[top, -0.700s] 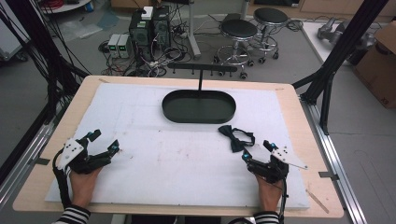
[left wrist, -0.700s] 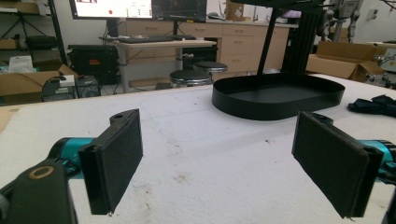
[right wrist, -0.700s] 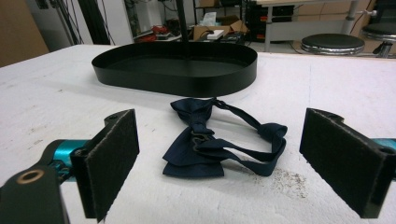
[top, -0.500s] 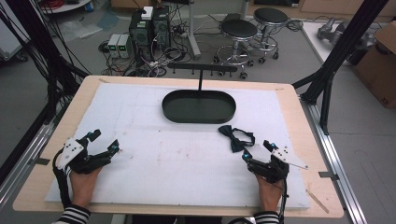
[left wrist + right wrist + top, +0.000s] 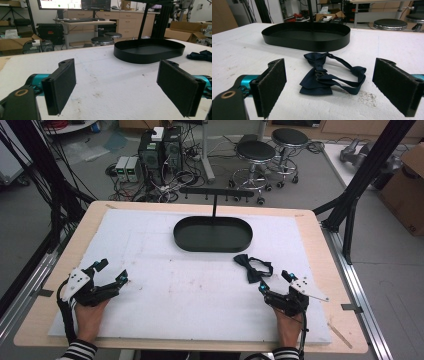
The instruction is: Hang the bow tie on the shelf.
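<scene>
A dark navy bow tie [image 5: 252, 268] [image 5: 324, 76] with its strap lies on the white mat, just in front of a black oval tray [image 5: 213, 234] [image 5: 307, 35] [image 5: 148, 50]. My right gripper [image 5: 274, 284] [image 5: 334, 87] rests on the mat right behind the bow tie, open, jaws wide on either side of it without touching. My left gripper [image 5: 112, 272] [image 5: 117, 85] sits at the mat's near left, open with nothing between its pads. The bow tie [image 5: 202, 55] appears far right in the left gripper view.
A black rack with hooks [image 5: 216, 194] stands behind the tray. The white mat [image 5: 190, 285] covers a wooden table [image 5: 325, 250]. Stools [image 5: 256, 151], computers [image 5: 160, 150] and cables stand on the floor beyond; black frame posts [image 5: 360, 175] flank the table.
</scene>
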Action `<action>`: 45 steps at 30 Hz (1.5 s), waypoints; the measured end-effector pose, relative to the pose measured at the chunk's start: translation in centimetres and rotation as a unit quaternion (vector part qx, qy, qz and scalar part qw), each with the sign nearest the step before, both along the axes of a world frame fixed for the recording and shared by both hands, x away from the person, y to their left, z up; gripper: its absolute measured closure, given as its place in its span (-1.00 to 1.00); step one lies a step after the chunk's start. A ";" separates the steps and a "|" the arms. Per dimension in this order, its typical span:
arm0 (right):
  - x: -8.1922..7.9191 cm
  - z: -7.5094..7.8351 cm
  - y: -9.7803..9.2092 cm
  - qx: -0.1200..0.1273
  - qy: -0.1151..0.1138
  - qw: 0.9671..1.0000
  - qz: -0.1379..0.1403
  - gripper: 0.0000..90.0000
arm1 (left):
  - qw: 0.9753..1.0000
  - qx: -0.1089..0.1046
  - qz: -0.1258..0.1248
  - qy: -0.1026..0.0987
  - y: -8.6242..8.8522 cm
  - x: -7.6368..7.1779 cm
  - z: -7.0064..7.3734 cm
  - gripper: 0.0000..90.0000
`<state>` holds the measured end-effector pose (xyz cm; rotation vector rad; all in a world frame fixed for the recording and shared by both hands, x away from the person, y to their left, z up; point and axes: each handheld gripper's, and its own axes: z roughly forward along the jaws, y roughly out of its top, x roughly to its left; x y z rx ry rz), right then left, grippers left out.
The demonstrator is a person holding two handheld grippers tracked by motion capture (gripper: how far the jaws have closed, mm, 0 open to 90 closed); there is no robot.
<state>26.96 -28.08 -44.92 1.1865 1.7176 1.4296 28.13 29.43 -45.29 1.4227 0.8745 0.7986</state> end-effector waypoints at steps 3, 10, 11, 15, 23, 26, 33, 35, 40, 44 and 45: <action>0.0 0.0 -0.1 0.003 0.002 1.000 -0.002 -0.76 | 1.000 0.002 0.000 0.000 0.0 0.0 0.0 -0.64; 0.0 0.2 0.1 -0.002 -0.007 1.000 0.008 -0.75 | 1.000 -0.002 0.003 0.003 0.1 0.1 0.0 -0.64; 0.1 0.3 0.1 -0.001 -0.006 1.000 0.010 -0.75 | 1.000 -0.002 0.003 0.004 0.1 0.1 0.0 -0.64; 0.4 1.0 0.3 -0.010 -0.003 1.000 0.016 -0.75 | 1.000 -0.003 0.003 0.005 0.1 0.1 0.0 -0.64; 2.0 3.4 1.2 -0.037 0.035 0.998 0.037 -0.75 | 1.000 -0.003 0.003 0.005 0.0 0.1 0.0 -0.64; 2.6 4.2 1.5 -0.045 0.042 0.997 0.045 -0.75 | 1.000 -0.003 0.003 0.005 0.0 0.1 0.0 -0.64; 4.0 4.7 2.0 -0.057 0.072 0.994 0.065 -0.75 | 1.000 -0.003 0.003 0.005 0.0 0.1 0.0 -0.64; 4.3 4.5 2.4 -0.076 0.076 0.992 0.072 -0.64 | 1.000 -0.002 0.003 0.005 0.0 0.1 0.0 -0.64; 5.0 4.5 2.8 -0.091 0.098 0.987 0.090 -0.57 | 1.000 -0.003 0.003 0.005 0.0 0.1 0.0 -0.64; 6.4 4.9 3.7 -0.123 0.147 0.976 0.105 -0.57 | 1.000 -0.002 0.004 0.005 0.0 0.1 0.0 -0.64; 6.7 5.0 3.9 -0.134 0.154 0.973 0.105 -0.55 | 1.000 -0.002 0.003 0.005 0.1 0.1 0.0 -0.64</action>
